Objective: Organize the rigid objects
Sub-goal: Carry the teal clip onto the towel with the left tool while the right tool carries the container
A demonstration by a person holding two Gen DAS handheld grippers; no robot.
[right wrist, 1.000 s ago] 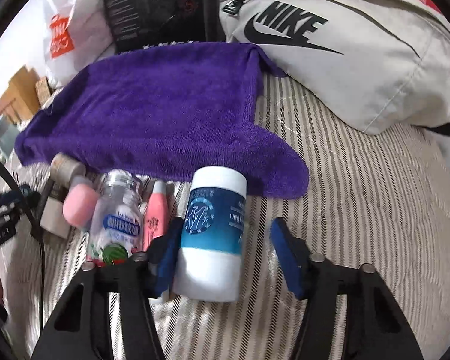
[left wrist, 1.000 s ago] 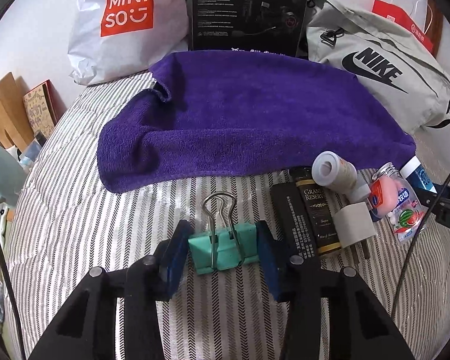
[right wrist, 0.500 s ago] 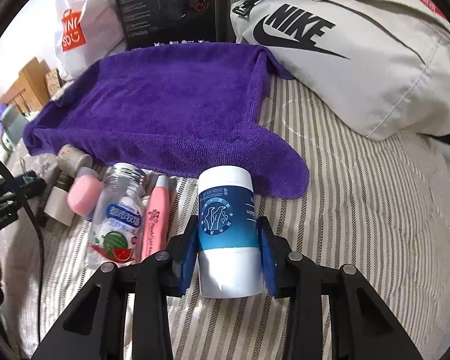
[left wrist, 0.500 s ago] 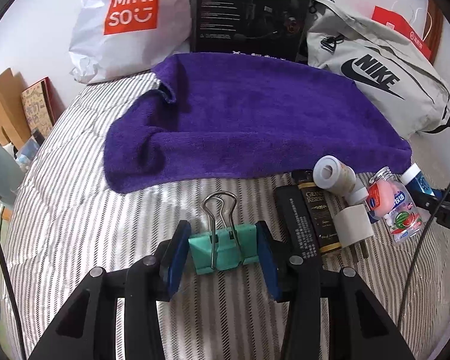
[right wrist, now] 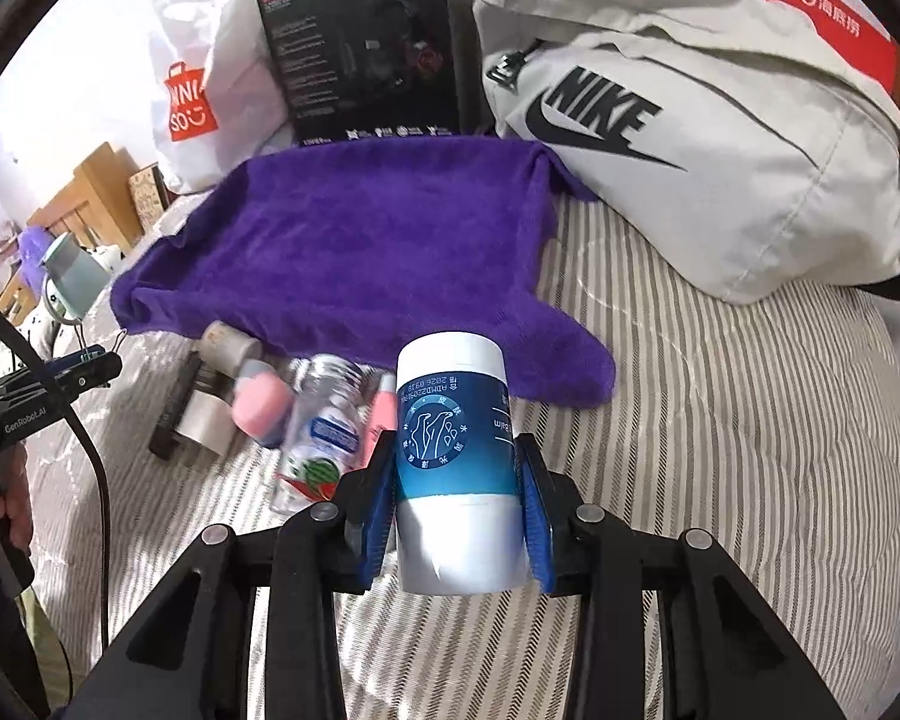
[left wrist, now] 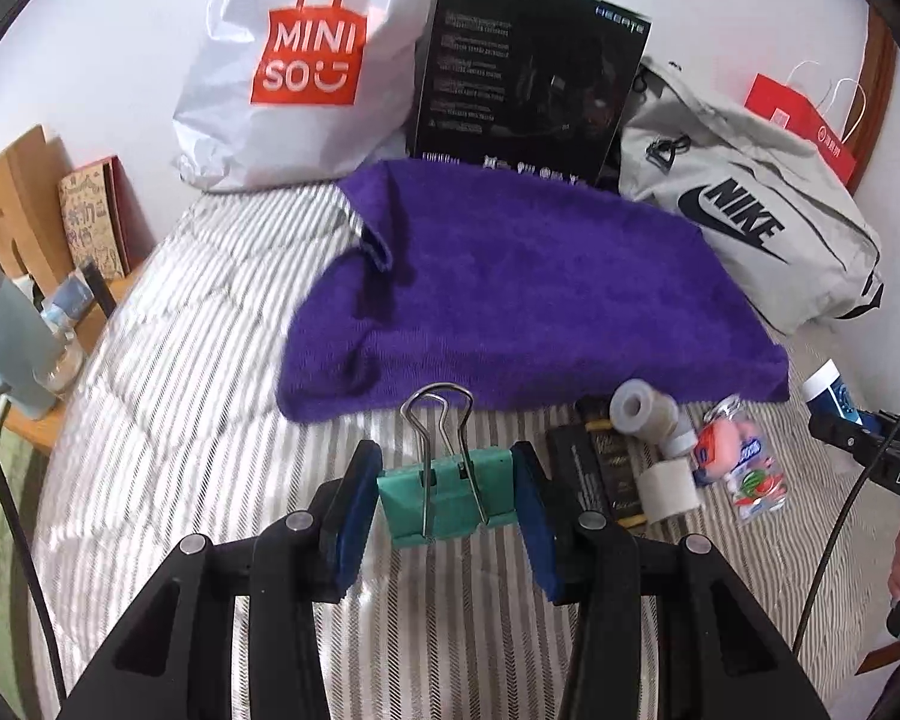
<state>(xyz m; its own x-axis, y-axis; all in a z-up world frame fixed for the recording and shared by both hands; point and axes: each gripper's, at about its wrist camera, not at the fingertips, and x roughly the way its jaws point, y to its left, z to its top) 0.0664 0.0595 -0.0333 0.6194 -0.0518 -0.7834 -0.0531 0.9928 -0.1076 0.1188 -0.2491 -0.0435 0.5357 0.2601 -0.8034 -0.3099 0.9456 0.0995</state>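
Teal binder clip (left wrist: 447, 498) clamped between left gripper (left wrist: 447, 510) pads over the striped bedding (left wrist: 168, 372), right gripper (right wrist: 459, 516) squeezing the blue-and-white tub (right wrist: 456, 468) near the purple towel (right wrist: 360, 252) front edge

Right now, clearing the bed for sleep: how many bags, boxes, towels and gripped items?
Bags: 3 (Miniso, Nike, red)
Boxes: 1
Towels: 1
Gripped items: 2 (clip, tube)
Total: 7

Fuzzy cloth towel (left wrist: 528, 294), striped quilt (left wrist: 198, 396)
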